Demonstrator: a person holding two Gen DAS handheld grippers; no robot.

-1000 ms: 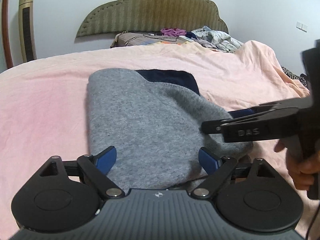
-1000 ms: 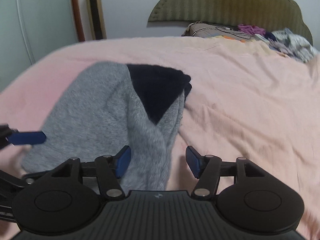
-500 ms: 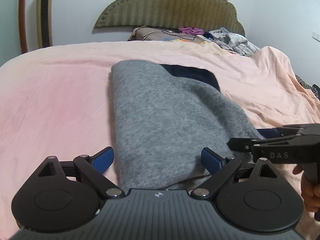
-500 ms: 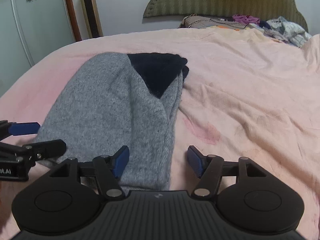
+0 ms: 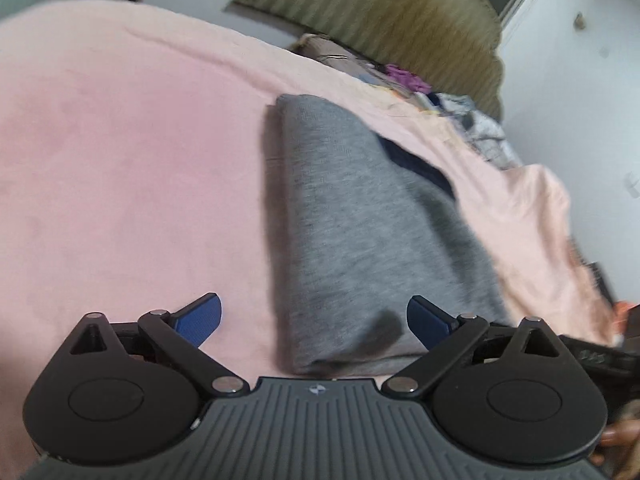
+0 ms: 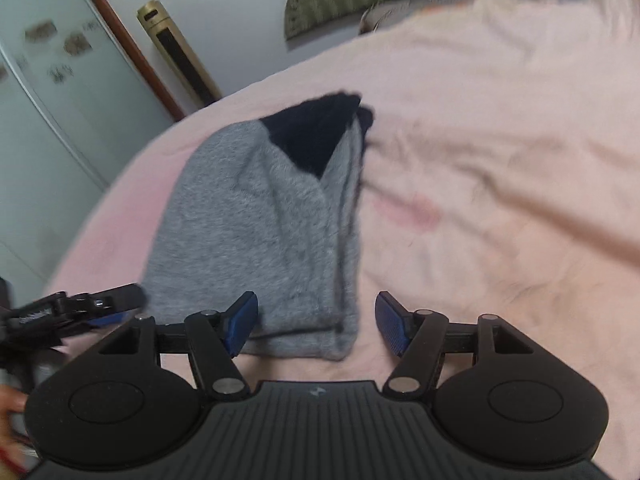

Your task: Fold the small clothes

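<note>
In the left wrist view the left gripper (image 5: 314,322) hangs over the near end of a folded grey garment (image 5: 360,232), its blue pads set wide and opening further; the right pad sits over the garment's near right corner, the left pad over bare pink bedsheet (image 5: 132,168), and neither presses on the cloth. At the right edge of this view a dark part of the right gripper (image 5: 592,356) pokes in, with fingertips (image 5: 618,436) of the person's hand below it.

The right wrist view shows the right gripper (image 6: 316,322) about half open with nothing gripped; its jaws straddle the garment's (image 6: 260,240) near right corner, the left pad over the grey knit, the right pad over the sheet (image 6: 500,160). Here the left gripper (image 6: 100,304) appears at the left edge, just beside the garment's near left corner, with a bit of hand (image 6: 12,404) below.

The garment lies flat on the bed, long axis running away from both cameras. Only the right view shows its dark navy panel (image 6: 316,132) as a broad triangle at the far end and the layered folded edge down the right side; the left view shows only a navy strip (image 5: 416,168).

Farther off, the left view shows a green scalloped headboard (image 5: 400,24) and a heap of mixed clothes (image 5: 452,112) at the far right. The right view alone shows a gold tower appliance (image 6: 180,52) and a glass door (image 6: 52,100) at far left
</note>
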